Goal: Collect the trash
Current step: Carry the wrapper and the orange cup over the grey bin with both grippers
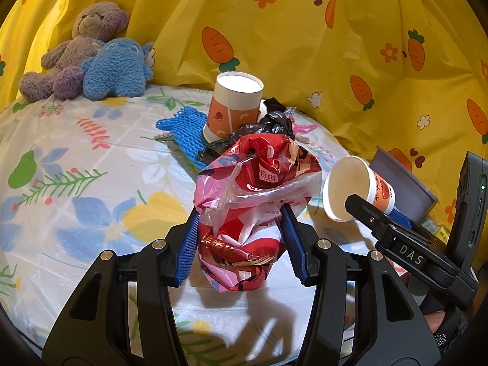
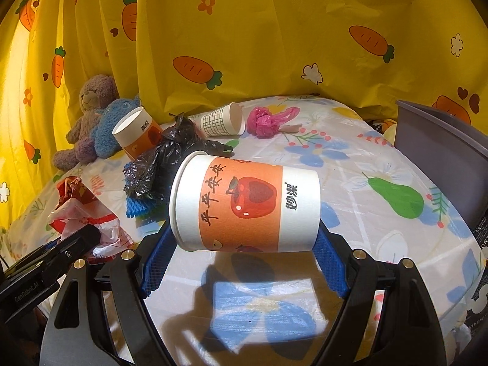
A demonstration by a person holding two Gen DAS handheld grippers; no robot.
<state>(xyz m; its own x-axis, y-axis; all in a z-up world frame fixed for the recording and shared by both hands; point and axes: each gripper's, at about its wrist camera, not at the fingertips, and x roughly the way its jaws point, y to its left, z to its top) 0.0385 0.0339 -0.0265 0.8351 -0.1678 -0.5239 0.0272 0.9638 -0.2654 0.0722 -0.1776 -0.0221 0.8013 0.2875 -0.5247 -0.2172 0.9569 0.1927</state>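
My left gripper [image 1: 241,210] is shut on a crumpled red and white plastic bag [image 1: 253,195] and holds it above the table; the bag also shows in the right wrist view [image 2: 82,213]. My right gripper [image 2: 244,228] is shut on an orange and white paper cup [image 2: 244,204], held on its side above the table, mouth to the left; it also shows in the left wrist view [image 1: 357,189]. On the table lie a second orange cup [image 1: 235,106], a black plastic bag [image 2: 164,158], a gridded paper cup [image 2: 222,120] and a pink bag [image 2: 265,120].
A grey bin [image 2: 445,149] stands at the table's right edge. A blue knitted cloth [image 1: 186,128] lies under the black bag. A brown teddy bear [image 1: 76,48] and a blue plush toy [image 1: 119,67] sit at the back left against a yellow carrot-print curtain [image 1: 305,30].
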